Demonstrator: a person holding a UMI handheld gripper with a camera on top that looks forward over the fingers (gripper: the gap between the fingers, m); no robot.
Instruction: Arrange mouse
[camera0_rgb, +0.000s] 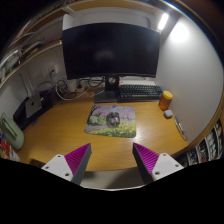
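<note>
A mouse pad with a printed picture lies in the middle of the wooden desk, well beyond my fingers. A small pale object, possibly the mouse, lies on the desk to the right of the pad; it is too small to tell for sure. My gripper is open and empty above the desk's near edge, with its purple pads wide apart. Nothing stands between the fingers.
A large dark monitor stands at the back, with a keyboard to the right of its stand. An orange container stands right of the keyboard. Cables and a dark box are at the left, and shelves at the right.
</note>
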